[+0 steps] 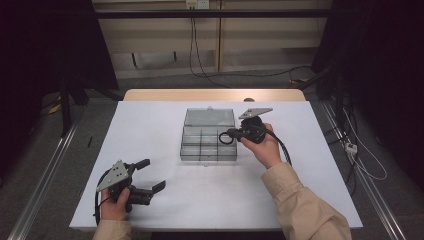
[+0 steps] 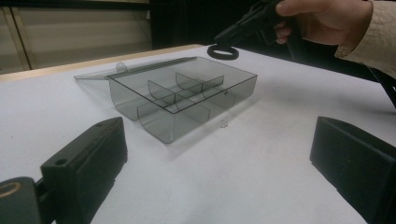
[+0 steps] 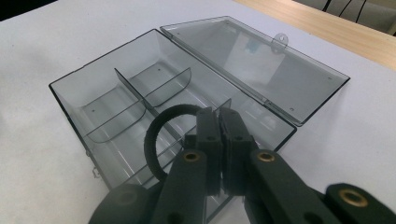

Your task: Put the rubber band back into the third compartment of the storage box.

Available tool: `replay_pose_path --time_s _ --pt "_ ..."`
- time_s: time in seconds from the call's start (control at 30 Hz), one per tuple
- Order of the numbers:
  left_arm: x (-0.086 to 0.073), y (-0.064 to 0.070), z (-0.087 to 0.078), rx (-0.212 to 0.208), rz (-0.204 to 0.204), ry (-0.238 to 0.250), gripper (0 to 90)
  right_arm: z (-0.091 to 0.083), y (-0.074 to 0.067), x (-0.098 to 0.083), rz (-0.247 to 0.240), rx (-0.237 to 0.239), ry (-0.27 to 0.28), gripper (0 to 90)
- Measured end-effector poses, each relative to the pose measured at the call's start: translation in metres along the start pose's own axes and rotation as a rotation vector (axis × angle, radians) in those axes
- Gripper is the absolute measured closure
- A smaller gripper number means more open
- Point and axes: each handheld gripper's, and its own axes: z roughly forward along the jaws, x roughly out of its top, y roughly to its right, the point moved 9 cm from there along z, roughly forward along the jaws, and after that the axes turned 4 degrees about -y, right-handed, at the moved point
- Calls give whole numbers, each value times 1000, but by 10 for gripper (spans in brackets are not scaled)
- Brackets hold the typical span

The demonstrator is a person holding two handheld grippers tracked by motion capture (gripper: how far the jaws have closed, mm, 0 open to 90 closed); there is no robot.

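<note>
A clear grey compartment box stands open in the middle of the white table, its lid laid flat behind it. My right gripper hangs over the box's right side, shut on a black ring. In the right gripper view the ring sticks out to the left of the closed jaws, above the dividers of the box. My left gripper rests at the table's front left, open and holding nothing. In its own view, the box and ring lie beyond its jaws.
The white table top has a wooden edge at the far side. Cables trail on the floor behind and to the right. The box's compartments hold nothing that I can see.
</note>
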Motion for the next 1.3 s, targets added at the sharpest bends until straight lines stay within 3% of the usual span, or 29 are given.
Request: replay_pose_path --time_s 0.9,1.3 --pt "0 0 0 -1 -4 1 36 10 7 4 0 -24 -8 881" --pt "0 0 0 0 -3 2 36 13 17 2 10 -43 -4 880"
